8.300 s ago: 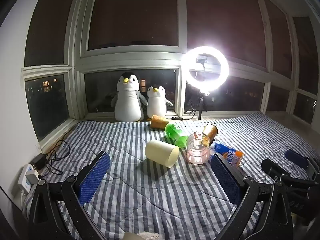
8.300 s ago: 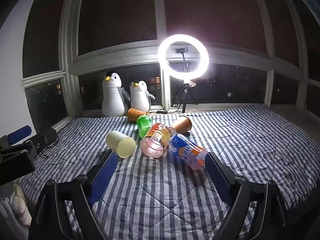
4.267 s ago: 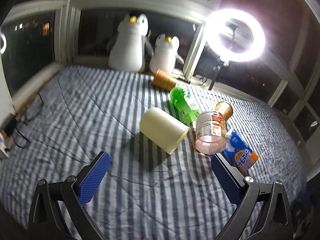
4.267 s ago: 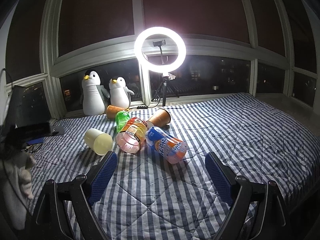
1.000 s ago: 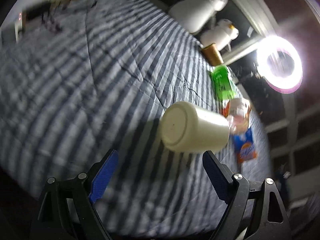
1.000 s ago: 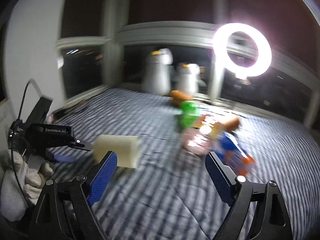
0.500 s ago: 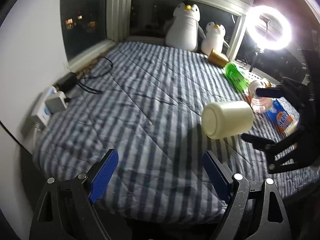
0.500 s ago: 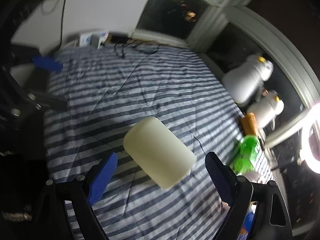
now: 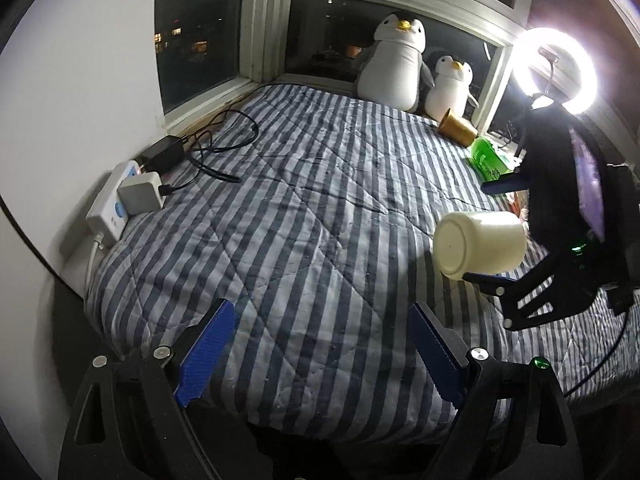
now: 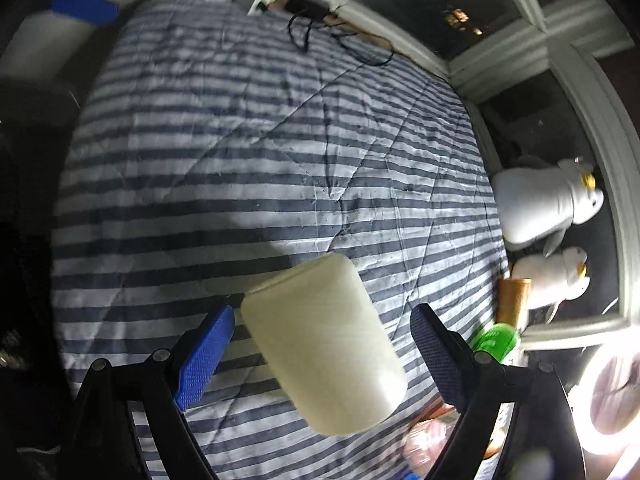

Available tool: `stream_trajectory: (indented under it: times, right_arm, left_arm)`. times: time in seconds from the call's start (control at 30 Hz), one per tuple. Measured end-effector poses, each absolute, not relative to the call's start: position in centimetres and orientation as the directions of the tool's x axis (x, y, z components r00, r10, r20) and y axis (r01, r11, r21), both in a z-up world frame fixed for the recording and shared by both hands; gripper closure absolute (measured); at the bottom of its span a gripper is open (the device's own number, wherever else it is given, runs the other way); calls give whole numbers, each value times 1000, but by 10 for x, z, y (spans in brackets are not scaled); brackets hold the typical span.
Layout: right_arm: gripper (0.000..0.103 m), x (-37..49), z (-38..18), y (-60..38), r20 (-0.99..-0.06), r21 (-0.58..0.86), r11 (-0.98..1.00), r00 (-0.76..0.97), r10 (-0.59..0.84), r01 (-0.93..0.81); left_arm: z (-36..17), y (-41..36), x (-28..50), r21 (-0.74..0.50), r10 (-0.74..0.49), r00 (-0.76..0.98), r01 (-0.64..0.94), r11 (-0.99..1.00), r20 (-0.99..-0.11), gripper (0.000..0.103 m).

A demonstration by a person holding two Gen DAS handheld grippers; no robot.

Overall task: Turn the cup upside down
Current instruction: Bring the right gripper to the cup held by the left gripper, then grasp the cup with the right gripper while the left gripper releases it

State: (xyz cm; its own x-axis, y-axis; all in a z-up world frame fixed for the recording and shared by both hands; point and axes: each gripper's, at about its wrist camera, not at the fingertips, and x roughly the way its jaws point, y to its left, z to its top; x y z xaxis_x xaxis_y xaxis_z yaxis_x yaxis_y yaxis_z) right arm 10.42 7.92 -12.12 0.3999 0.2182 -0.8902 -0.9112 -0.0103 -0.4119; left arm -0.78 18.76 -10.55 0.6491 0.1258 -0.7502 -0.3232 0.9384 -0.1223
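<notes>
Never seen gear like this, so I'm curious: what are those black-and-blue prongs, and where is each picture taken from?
No robot: a person holds a gripper in each hand, each with a camera looking along its two blue-padded fingers. One picture is from the left gripper, open and empty; the other from the right gripper, fingers open on either side of a cream cup lying sideways, not clamped. The striped blanket holds a green bottle and a brown cup, near two toy penguins.

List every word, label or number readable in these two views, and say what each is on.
None can be read.
Green bottle: its label print is too small and partly hidden.
Cream cup: plain, no text.
White power strip: no legible marking.
Bottles by the ring light: blurred beyond reading.
</notes>
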Motion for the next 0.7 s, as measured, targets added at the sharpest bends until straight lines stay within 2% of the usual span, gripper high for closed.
stream_trajectory:
  times: [0.2,0.33,0.43,0.53,0.7]
  right_arm:
    - [18,106,-138,94,-900,-420,-83,403,163,-904]
    - [31,105,-146,96,-903,-422,-101,408,135,-901]
    - [31,108,-144,95,-902,-421,-84,408,139,-903]
    - [31,114,-137,91,-900,-416,-35,406,157,-909]
    - [31,143,-108,69,-896,-324,190,365,253,-927]
  left_arm:
    - [-106,196,-11,-138,129,647,-346,928,-751,13]
    - [-105,198,-11,-142,130,649,-350,926,-750,13]
    - [-104,196,-9,-144,126,651,-345,928,-748,13]
    - [-104,190,-7,-142,117,654,-330,933,-747,13]
    - [-101,180,0,-143,102,663,-306,941,-742,13]
